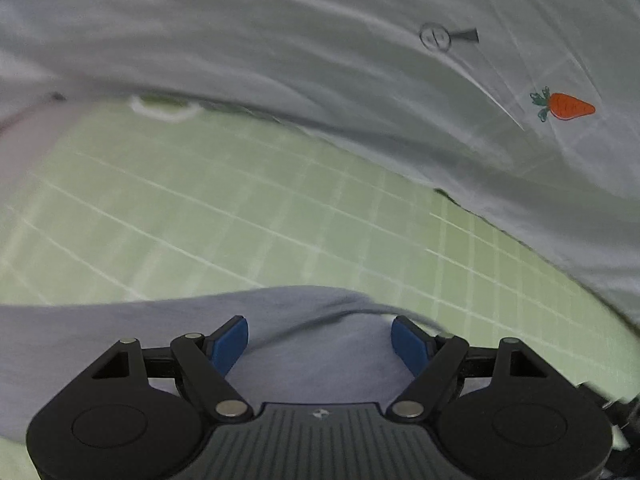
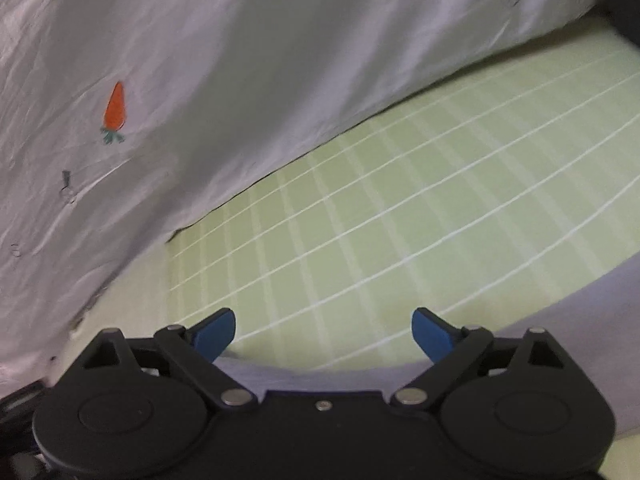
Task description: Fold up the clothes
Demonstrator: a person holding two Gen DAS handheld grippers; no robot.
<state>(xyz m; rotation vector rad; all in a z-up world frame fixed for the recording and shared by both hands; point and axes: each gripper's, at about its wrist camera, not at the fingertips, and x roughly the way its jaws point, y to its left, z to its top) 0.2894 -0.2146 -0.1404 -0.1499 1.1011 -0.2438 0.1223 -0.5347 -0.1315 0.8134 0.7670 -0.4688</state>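
Note:
A grey-lavender garment (image 1: pixel 120 328) lies on a green grid mat (image 1: pixel 224 208). In the left wrist view it spreads under and between the blue-padded fingers of my left gripper (image 1: pixel 320 338), which stands open just above the cloth, with a fold ridge running between the pads. In the right wrist view the same grey garment (image 2: pixel 560 312) shows at the lower right and under my right gripper (image 2: pixel 324 332), which is open over the cloth's edge and the green mat (image 2: pixel 400 200). Nothing is pinched in either gripper.
A white sheet with a carrot print (image 1: pixel 568 106) lies bunched along the far side of the mat; in the right wrist view this white sheet (image 2: pixel 200 60) fills the left and top. A dark edge (image 2: pixel 624 12) shows at the top right.

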